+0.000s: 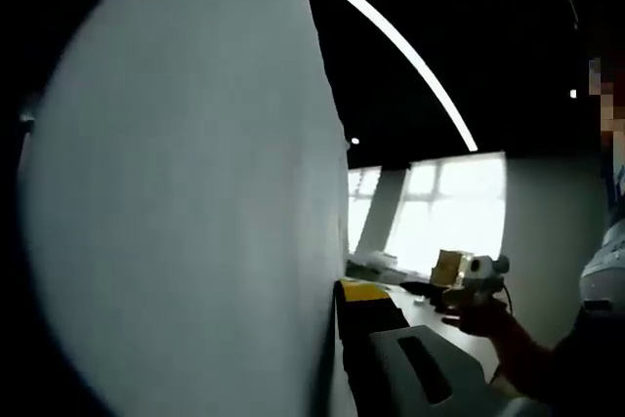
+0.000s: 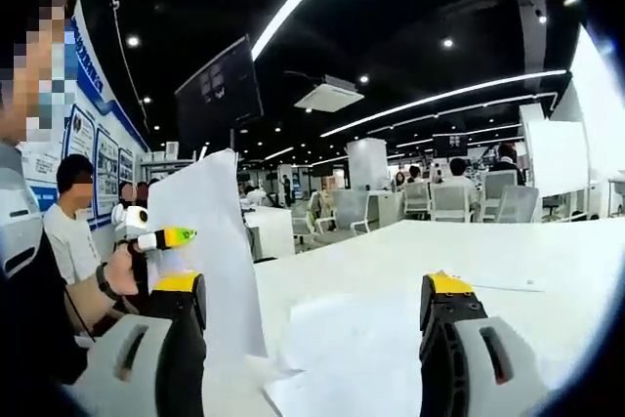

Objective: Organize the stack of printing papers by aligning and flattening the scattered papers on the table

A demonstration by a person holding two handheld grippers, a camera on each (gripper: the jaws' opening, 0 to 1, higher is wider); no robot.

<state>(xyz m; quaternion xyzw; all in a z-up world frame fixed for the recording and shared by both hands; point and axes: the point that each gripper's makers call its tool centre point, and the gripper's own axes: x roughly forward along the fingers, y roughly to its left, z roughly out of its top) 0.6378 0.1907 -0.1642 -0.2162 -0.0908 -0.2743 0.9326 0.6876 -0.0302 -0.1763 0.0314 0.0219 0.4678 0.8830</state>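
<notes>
In the right gripper view our right tongs (image 2: pixel 317 339) stand with jaws wide apart and nothing between them, poised low over the white tabletop (image 2: pixel 547 261) above the loose papers (image 2: pixel 342 349) lying askew just ahead. To their left, the left tongs (image 2: pixel 166 238), held in a hand (image 2: pixel 122 271) with the wrist raised, are clamped on the lifted sheet (image 2: pixel 210 251), which hangs upright with its lower edge near the tabletop. In the left gripper view that lifted sheet stands edge-on against the dark, yellow-tipped jaw and hides the other jaw. To do this step well, we judge that the sheet should be lowered slowly and squarely, its edge lined up with the loose papers before release, while the free tongs steady the pile. A fast drop would likely let the sheet curl or slide.
</notes>
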